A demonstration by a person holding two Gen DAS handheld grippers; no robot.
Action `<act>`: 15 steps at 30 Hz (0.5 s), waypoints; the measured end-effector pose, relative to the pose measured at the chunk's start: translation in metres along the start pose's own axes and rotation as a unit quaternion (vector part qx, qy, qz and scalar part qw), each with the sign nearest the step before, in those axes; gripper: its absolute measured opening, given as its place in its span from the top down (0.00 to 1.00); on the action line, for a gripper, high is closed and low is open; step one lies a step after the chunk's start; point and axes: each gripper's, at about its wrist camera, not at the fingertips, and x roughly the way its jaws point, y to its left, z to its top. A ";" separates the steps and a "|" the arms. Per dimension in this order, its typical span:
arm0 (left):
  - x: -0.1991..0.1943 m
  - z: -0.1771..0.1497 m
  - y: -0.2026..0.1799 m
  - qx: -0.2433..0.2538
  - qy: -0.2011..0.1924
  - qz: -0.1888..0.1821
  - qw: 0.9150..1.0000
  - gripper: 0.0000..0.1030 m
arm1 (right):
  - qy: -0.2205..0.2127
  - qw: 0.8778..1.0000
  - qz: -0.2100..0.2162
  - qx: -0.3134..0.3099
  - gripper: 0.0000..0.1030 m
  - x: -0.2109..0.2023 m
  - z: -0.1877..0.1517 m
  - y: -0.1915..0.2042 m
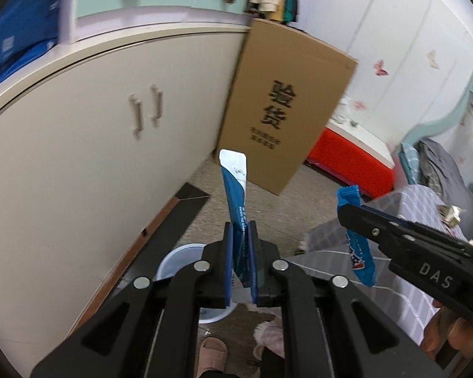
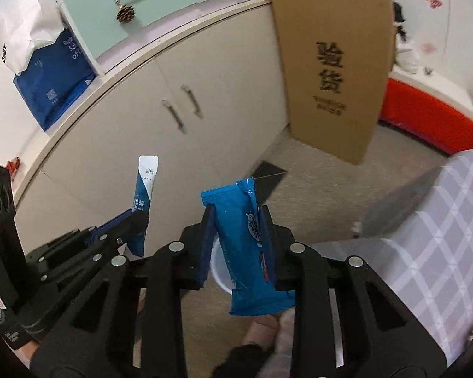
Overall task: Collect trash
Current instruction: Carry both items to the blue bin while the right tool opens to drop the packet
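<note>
Sachet (image 1: 235, 201) was clamped upright in the left gripper (image 1: 240, 264), snack wrapper (image 2: 247, 245) likewise in the right gripper (image 2: 238, 249); white bin (image 1: 181, 260) was seen directly below both, nearer the left.

Black tongs (image 1: 241, 261) with blue pads (image 2: 206, 245), silver rivets, "DAS" lettering.
</note>
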 end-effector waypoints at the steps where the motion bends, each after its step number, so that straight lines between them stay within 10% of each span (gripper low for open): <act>1: 0.002 0.000 0.006 -0.005 0.002 0.003 1.000 0.92 | 0.005 1.000 0.006 0.001 0.73 0.010 0.000 0.004; 6: 0.015 -0.001 0.029 -0.018 0.013 0.018 1.000 0.92 | 0.004 0.999 0.032 0.027 0.52 0.036 -0.004 0.003; 15: 0.043 -0.007 0.036 -0.023 0.035 0.027 0.999 0.92 | 0.005 1.000 -0.012 0.022 0.46 0.041 -0.021 -0.011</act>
